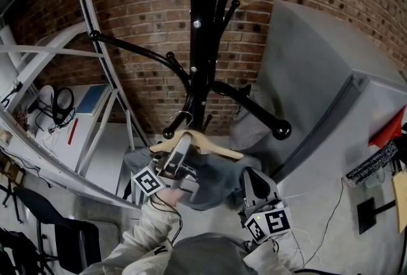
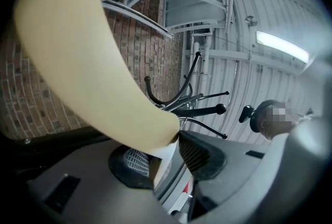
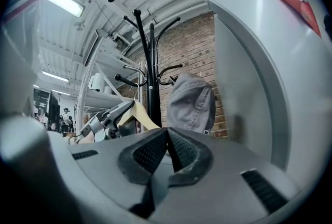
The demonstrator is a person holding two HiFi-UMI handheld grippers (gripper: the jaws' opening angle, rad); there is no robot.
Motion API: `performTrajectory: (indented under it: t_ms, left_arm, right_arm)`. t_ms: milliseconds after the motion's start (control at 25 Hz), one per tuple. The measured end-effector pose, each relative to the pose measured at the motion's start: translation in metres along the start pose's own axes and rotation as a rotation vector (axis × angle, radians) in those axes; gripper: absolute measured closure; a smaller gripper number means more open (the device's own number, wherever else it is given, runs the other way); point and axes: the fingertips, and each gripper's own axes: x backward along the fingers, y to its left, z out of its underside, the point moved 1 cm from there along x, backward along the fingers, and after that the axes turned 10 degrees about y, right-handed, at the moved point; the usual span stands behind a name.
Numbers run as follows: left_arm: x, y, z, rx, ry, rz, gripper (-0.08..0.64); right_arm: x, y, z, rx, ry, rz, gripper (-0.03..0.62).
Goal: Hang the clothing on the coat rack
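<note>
Left gripper (image 1: 183, 143) sits released around the pale wooden hanger (image 1: 216, 149); right gripper (image 3: 167, 135) is clenched, empty.
Hanger with grey cloth garment (image 1: 216, 186) runs nine-to-three o'clock by the black metal coat rack (image 1: 203, 44), nearer the left gripper.

You see a black coat rack (image 1: 205, 25) before a red-brown brick wall (image 1: 140, 0); your hanger (image 1: 210, 145) is pale cream, the clothing (image 1: 213, 186) grey-blue, the cap (image 3: 192, 103) grey.
</note>
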Motion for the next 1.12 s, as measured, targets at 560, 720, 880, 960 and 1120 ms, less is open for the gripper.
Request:
performTrajectory:
  t_ms: [560, 720, 880, 960, 1120]
  left_arm:
    - [0.032, 0.022, 0.023, 0.066, -0.022, -0.133, 0.420]
    - [0.040, 0.019, 0.031, 0.039, -0.005, -0.171, 0.420]
    - [0.050, 0.012, 0.037, -0.053, 0.038, -0.235, 0.437]
    - [0.055, 0.006, 0.038, -0.137, 0.072, -0.280, 0.451]
    - [0.072, 0.003, 0.041, -0.205, 0.097, -0.393, 0.506]
  right_arm:
    - [0.007, 0.000, 0.003, -0.014, 0.003, -0.027, 0.569]
    - [0.006, 0.005, 0.006, -0.033, 0.013, -0.055, 0.569]
    - [0.004, 0.012, 0.006, -0.036, 0.015, -0.089, 0.569]
    - [0.003, 0.017, 0.007, -0.036, 0.017, -0.107, 0.569]
    - [0.001, 0.025, 0.010, -0.038, 0.025, -0.139, 0.569]
